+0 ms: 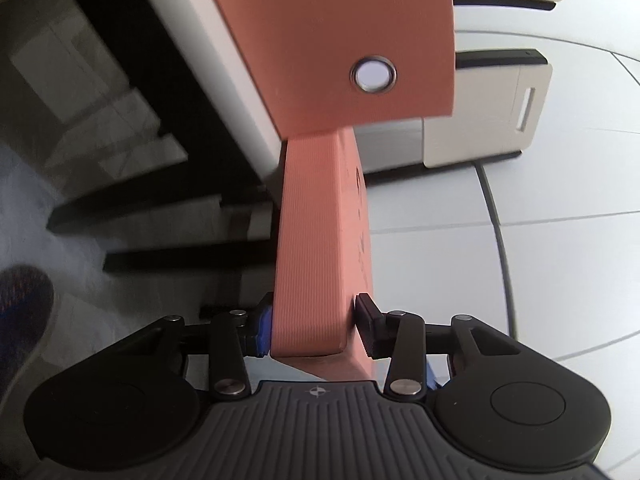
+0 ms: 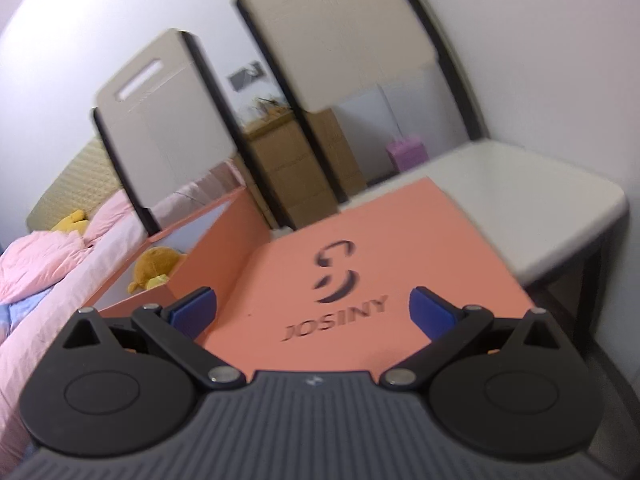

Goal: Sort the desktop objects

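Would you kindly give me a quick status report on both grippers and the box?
Left gripper shut on pink lid. Right gripper open, hovering over the lid. Box open beside it, plush toy inside. Nothing blocking.

The salmon-pink lid (image 2: 372, 264) bears a dark "JOSINY" logo (image 2: 334, 318); a yellow-brown plush toy (image 2: 154, 266) lies in the matching box (image 2: 208, 248).
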